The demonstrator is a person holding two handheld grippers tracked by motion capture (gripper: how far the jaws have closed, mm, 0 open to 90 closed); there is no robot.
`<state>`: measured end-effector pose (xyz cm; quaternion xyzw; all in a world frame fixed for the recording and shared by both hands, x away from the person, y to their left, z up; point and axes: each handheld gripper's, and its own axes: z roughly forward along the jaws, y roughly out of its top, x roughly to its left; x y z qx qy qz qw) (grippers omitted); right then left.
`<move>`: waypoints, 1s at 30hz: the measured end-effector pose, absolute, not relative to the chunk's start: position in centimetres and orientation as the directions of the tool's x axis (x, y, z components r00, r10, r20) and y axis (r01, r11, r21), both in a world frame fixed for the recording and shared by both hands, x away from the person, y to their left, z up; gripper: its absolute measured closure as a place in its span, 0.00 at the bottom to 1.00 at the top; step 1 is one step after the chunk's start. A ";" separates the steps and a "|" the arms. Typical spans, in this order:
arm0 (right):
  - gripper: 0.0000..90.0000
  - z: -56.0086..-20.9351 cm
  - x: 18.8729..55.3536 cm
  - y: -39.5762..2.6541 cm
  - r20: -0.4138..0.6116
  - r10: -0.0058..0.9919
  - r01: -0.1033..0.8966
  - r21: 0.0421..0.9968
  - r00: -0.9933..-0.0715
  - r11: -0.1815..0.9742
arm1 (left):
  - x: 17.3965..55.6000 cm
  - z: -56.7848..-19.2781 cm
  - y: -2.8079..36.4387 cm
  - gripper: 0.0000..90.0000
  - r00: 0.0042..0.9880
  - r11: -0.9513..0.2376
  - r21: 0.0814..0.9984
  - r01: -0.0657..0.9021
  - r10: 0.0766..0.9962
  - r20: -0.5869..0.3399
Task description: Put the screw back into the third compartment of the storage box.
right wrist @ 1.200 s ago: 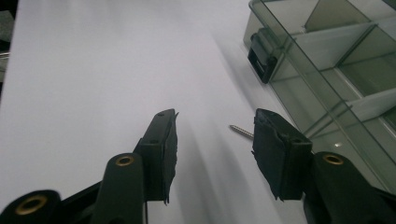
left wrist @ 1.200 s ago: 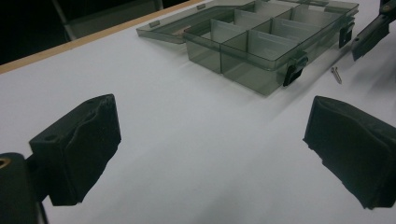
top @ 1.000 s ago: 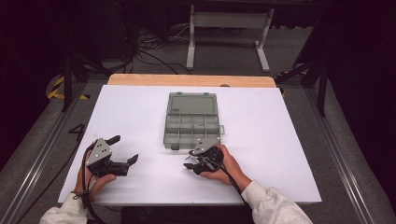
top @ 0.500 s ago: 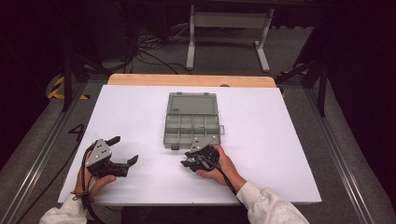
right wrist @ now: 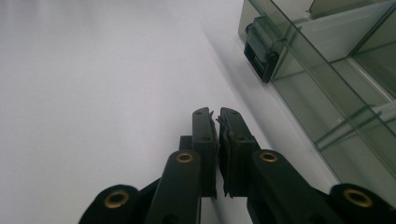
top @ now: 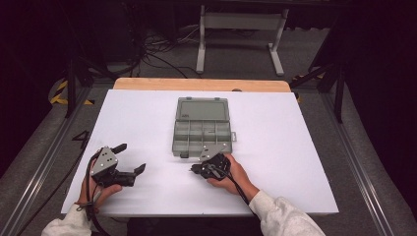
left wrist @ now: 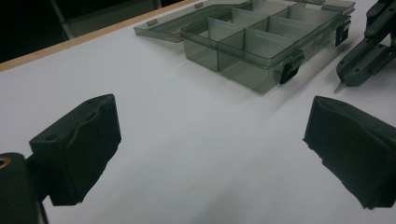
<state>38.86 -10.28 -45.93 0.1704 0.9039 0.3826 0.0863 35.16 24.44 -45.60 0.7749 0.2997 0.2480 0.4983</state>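
Organiser box point(top: 202, 127) sits mid-bench, slightly toward the far side, lid laid open and flat on its far side. The compartments look empty as far as the pictures tell. Two dark latches hang on the near wall; the left one point(right wrist: 259, 50) is close ahead of the right gripper.

Right gripper point(top: 195, 170): low over the white bench point(top: 295, 162), just near of the box's near edge, pointing left. Jaws pressed together, pads meeting, nothing between them. It does not touch the box.

Left gripper point(top: 132, 159): near-left of the bench, well apart from the box, aimed right toward it. Jaws spread wide, nothing held; pads point(left wrist: 84, 140) frame bare bench.

Step in hand, as judged: the approach. No contact with the box, neither gripper carrying anything. The work seems to concern the box itself, likely its lid or latches, though that is a guess from position alone.

Next move, as judged: the right gripper needs to turn its tips toward the near wall and either part its jaws for a grip or use the closed tips to nudge. The left gripper, already wide, would have to travel right to steady the box, which is light plastic and apt to slide on the smooth bench.
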 end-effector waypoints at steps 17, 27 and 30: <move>0.97 -44.5 38.7 -11.3 -0.034 0.359 0.209 0.759 -0.933 0.616 | 35.3 -45.5 24.5 0.05 0.698 -0.324 0.922 0.211 0.710 0.090; 0.97 -43.6 38.5 -11.9 -0.043 0.362 0.196 0.779 -0.931 0.596 | 35.3 -45.5 24.4 0.05 0.698 -0.322 0.922 0.214 0.711 0.087; 0.97 -43.1 38.5 -12.2 -0.047 0.366 0.192 0.786 -0.929 0.587 | 35.3 -45.5 24.4 0.05 0.697 -0.321 0.923 0.213 0.711 0.087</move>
